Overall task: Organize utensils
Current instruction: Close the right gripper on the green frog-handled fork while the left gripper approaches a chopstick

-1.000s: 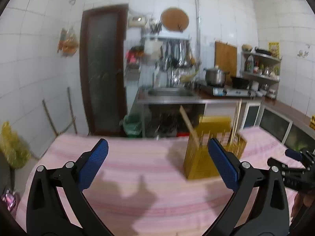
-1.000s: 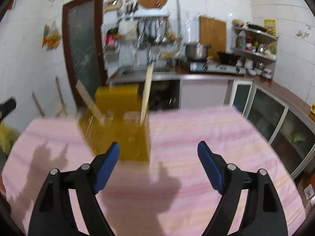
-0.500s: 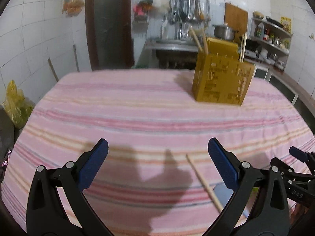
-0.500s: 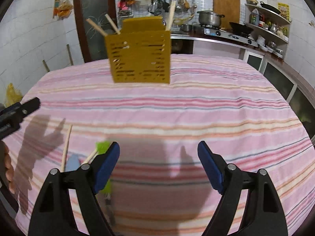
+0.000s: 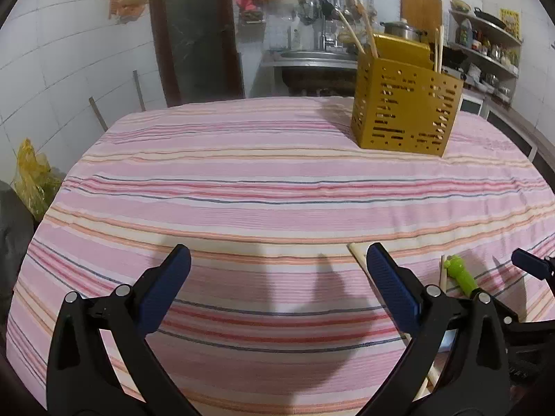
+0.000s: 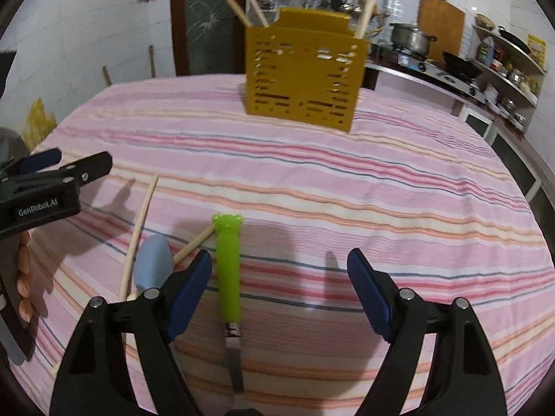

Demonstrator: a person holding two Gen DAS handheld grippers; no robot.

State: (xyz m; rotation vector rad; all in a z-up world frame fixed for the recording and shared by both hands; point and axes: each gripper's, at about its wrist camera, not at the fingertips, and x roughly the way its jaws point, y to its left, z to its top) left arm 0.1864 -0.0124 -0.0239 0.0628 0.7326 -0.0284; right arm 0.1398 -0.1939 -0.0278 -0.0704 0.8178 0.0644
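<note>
**Loose utensils in reach, none grasped**

Right gripper [image 6: 279,277]: jaws released, just narrowing, with the green-handled utensil [image 6: 227,267] between them, untouched, closer to the left-hand pad. Left gripper [image 5: 277,284]: released, over bare cloth. The yellow holder [image 6: 301,79] stands well ahead. Risk: 1 chopstick [image 6: 192,242] and a blue spoon [image 6: 152,265] lie just beside; an off-centre closure could snag or scatter them.

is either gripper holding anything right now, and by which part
Nothing is held. The left gripper is open over bare cloth. The right gripper, jaws just closing, stands open around the green-handled utensil, pads not touching it.
</note>
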